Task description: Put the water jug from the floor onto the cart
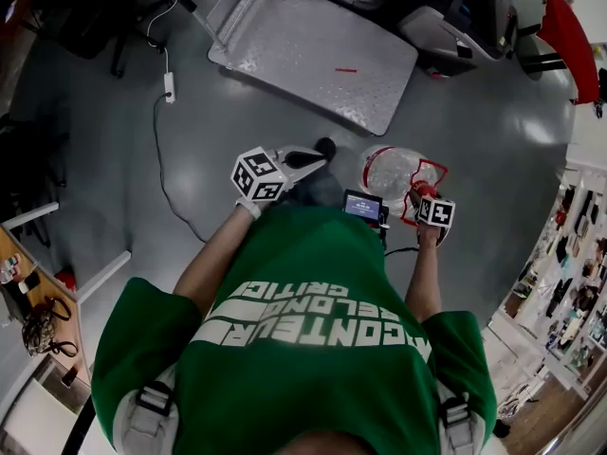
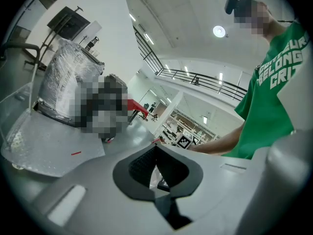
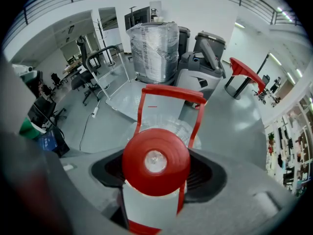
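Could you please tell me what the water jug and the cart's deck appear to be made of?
Water jug: clear plastic, probably; its body is see-through with glossy ribs. Its cap and handle look like smooth red plastic. Cart deck: likely metal, matte grey with a fine raised pattern.

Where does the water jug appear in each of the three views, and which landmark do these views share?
Head view: jug right of centre, just beyond the person's green shirt.
Left gripper view: the jug cannot be made out.
Right gripper view: jug low centre, its red cap toward the camera.
Shared landmark: cart, top centre in the head view, at left in the left gripper view, behind the jug in the right gripper view.
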`<state>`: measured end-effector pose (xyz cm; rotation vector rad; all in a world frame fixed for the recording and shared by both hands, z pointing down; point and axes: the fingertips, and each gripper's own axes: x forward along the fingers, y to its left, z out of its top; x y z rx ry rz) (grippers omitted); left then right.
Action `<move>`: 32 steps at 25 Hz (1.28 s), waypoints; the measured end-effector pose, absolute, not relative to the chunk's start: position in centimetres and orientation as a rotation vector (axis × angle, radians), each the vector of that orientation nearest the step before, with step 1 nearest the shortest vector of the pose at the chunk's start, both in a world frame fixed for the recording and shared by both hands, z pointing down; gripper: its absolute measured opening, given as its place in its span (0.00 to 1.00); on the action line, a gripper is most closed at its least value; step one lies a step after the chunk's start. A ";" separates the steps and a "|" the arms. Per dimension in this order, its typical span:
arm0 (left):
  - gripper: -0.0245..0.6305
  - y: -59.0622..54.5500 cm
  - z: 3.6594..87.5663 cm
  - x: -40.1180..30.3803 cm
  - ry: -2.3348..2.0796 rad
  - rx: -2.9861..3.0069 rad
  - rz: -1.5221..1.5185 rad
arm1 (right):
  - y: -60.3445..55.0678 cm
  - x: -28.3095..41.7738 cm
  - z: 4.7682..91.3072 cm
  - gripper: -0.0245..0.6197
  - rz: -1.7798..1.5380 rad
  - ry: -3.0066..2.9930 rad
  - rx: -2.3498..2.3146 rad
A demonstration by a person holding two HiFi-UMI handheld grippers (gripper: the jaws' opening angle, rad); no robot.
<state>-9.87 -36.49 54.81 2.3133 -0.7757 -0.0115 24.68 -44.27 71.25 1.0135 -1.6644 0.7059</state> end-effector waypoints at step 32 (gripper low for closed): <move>0.05 -51.0 53.3 -7.6 -0.878 2.279 0.102 | -61.5 21.8 77.1 0.51 0.744 -1.743 0.893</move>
